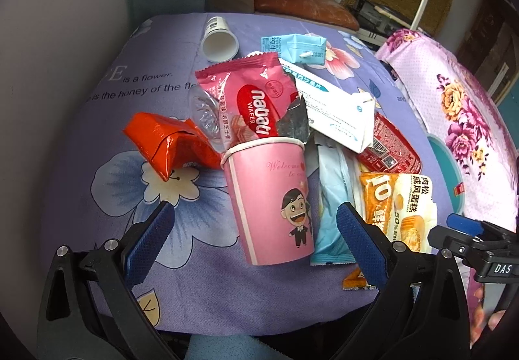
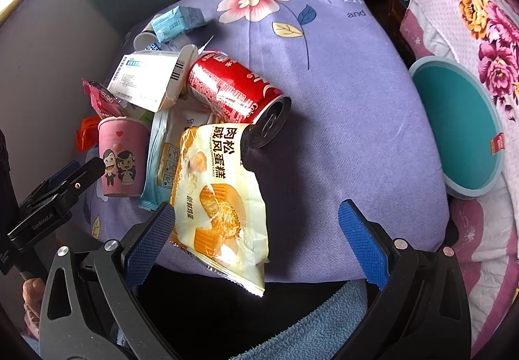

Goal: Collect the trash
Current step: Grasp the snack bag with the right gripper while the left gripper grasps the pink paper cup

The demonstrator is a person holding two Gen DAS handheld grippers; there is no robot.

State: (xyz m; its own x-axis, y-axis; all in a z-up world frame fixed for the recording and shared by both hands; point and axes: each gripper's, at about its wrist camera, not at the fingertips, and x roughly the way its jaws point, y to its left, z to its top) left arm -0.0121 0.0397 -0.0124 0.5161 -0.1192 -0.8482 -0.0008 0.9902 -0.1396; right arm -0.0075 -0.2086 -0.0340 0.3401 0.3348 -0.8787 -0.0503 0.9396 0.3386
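Purple floral cloth [image 1: 97,262] covers a small table, with a pile of litter heaped across its middle. Background: a cushioned seat at 12 o'clock, and a pink flowered bedspread [image 1: 470,119] at 3 o'clock.

Left gripper [image 1: 256,243]: jaws wide apart, holding nothing. Pink paper cup [image 1: 275,204] stands upright between the two blue pads, touching neither as far as can be told. A Nabati wafer wrapper [image 1: 256,106] is stuffed into its mouth, so the cup likely serves as a small holder for loose scraps. Orange foil wrapper [image 1: 168,145] lies just beside the cup at 10 o'clock; a white cup [image 1: 219,42] lies on its side at 12 o'clock, near a blue milk carton [image 1: 301,48].

Right gripper [image 2: 256,233]: also spread open, empty. Chiffon cake wrapper [image 2: 220,197] lies flat between its fingers and hangs over the near table edge, closer to the left pad. Its top edge overlaps the mouth of a red soda can [image 2: 233,93] lying on its side at 11 o'clock. White medicine box [image 2: 146,80] leans on the can's far end.

Teal bin [image 2: 464,132] sits at 3 o'clock, off the table edge, within reach of the right hand; probably the drop point.

Judgement: both claws are lined up for a pick, none made yet.
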